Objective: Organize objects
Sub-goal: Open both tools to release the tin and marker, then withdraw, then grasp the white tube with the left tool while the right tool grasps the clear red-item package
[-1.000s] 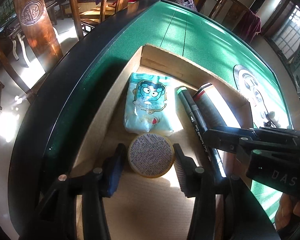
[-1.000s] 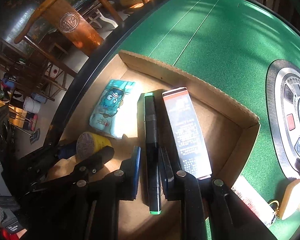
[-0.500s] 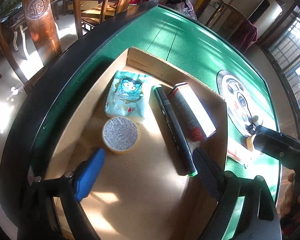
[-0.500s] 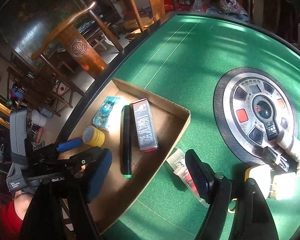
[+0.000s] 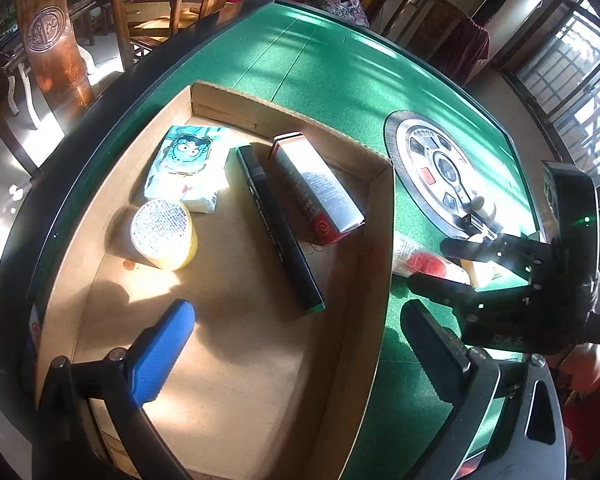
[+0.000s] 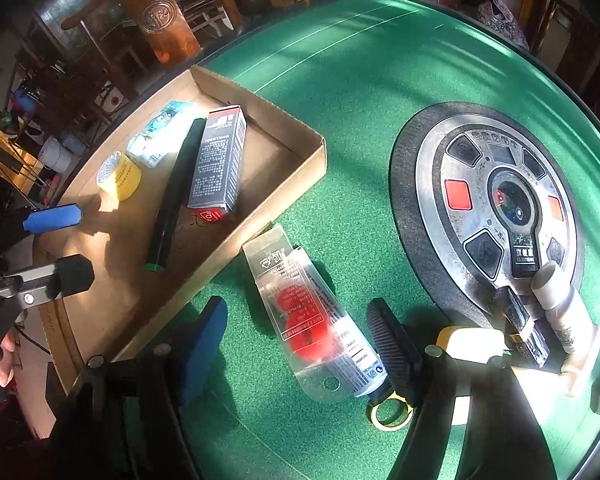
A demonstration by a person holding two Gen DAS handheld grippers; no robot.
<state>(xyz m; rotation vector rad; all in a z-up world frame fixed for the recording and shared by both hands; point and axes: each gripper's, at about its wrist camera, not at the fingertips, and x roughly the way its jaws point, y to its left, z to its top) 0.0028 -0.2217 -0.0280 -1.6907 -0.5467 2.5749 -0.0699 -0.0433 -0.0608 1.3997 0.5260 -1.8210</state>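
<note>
A shallow cardboard tray (image 5: pixel 260 360) (image 6: pixel 300 140) on the green table holds a blue tissue pack (image 5: pixel 188 168) (image 6: pixel 156 136), a round yellow tin (image 5: pixel 164 234) (image 6: pixel 120 176), a black marker (image 5: pixel 280 228) (image 6: pixel 176 192) and a grey-and-red box (image 5: pixel 316 188) (image 6: pixel 216 168). My left gripper (image 5: pixel 296 354) is open and empty above the tray's near end. My right gripper (image 6: pixel 296 344) is open around a clear blister pack with red contents (image 6: pixel 312 320) that lies on the felt beside the tray; it also shows in the left wrist view (image 5: pixel 416 256).
A round metal control panel (image 6: pixel 488 200) (image 5: pixel 432 168) sits in the table's middle. A white tube (image 6: pixel 564 308), a dark stick (image 6: pixel 524 328), a cream block (image 6: pixel 468 344) and a gold ring (image 6: pixel 388 412) lie by its near edge. Wooden chairs (image 5: pixel 56 52) stand beyond the table's black rim.
Both grippers have pulled back from the tray and opened wide. The left let go of the yellow tin, the right let go of the marker and moved right over the blister pack.
</note>
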